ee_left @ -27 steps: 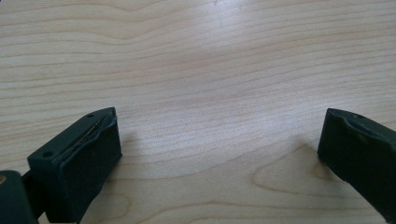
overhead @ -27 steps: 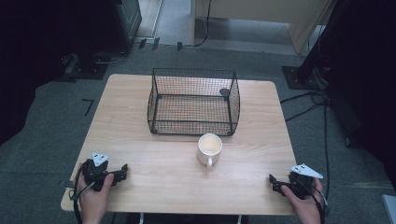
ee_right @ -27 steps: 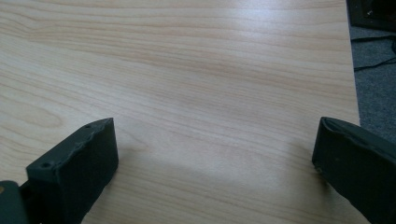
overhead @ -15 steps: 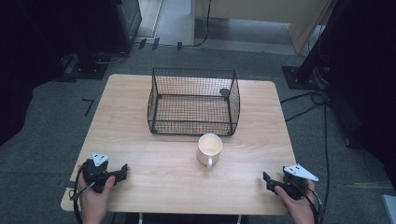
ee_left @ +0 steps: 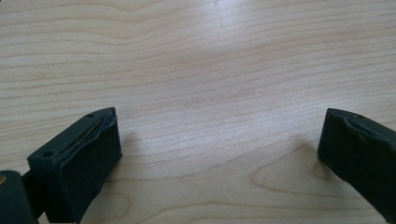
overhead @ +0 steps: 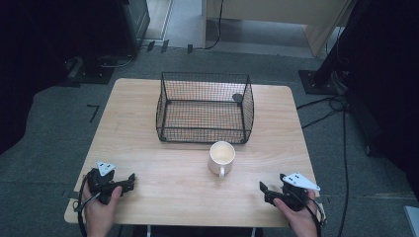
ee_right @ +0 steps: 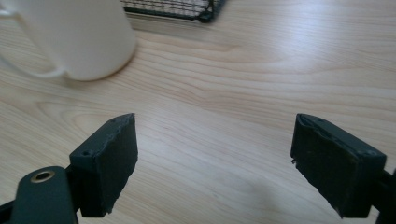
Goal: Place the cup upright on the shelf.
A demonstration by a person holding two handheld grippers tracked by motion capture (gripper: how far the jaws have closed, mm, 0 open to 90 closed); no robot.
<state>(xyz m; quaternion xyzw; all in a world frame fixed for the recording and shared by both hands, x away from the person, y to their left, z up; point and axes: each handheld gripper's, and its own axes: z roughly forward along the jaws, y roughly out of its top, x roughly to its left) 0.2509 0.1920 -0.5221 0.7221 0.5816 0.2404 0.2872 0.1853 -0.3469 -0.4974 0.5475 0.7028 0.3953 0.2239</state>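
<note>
- One mug (overhead: 222,156) stands upright on the wooden table (overhead: 163,168) in the high view, just in front of the one wire basket (overhead: 204,107), near its right front corner but apart from it.
- One colour covers the mug, a plain cream white; it is round, its inside looks bare, and its small handle points toward the person's edge of the table.
- Two grippers lie near that edge, one in each hand: the left gripper (overhead: 129,179) at the left corner, the right gripper (overhead: 265,192) to the right, both well apart from the mug.
- One small dark round thing (overhead: 237,98) sits at the basket's far right corner; what it is cannot be told.
- Two black jaws of the left gripper (ee_left: 217,154) rise in the left gripper view, spread wide over bare wood grain with nothing between them.
- Two black jaws of the right gripper (ee_right: 215,158) likewise stand far apart in the right gripper view, holding nothing, with bare table between them.
- One mug (ee_right: 77,35) shows there at the upper left, beyond the left jaw and clear of it, with a thin loop of handle on its left side.
- One corner of the wire basket (ee_right: 187,9) shows just behind the mug at the top edge.
</note>
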